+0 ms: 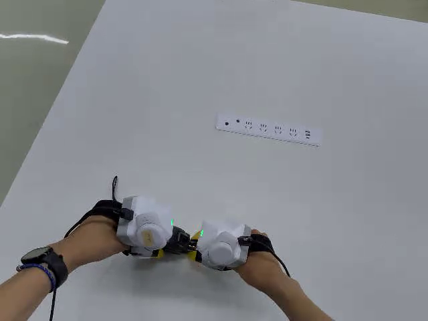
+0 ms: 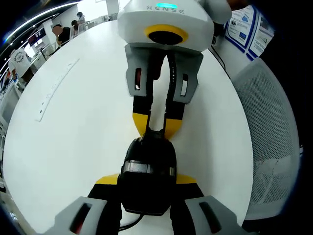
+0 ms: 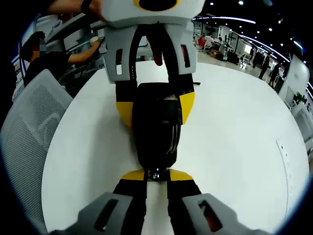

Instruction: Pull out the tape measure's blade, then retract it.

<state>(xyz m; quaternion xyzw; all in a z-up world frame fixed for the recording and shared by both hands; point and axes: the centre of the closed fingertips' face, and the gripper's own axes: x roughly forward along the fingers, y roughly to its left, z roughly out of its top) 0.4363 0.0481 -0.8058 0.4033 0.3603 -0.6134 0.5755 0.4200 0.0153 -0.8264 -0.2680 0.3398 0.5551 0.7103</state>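
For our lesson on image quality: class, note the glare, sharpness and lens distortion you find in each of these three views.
Head view: even light, a glare streak on the floor; left gripper view: fisheye bows the table edge and the power strip; right gripper view: tape measure sharp, ceiling lights bright.

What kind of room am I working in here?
Most likely an open-plan office or lab: a big white table with a power strip on it, a mesh office chair alongside, and people at desks under long ceiling lights behind.
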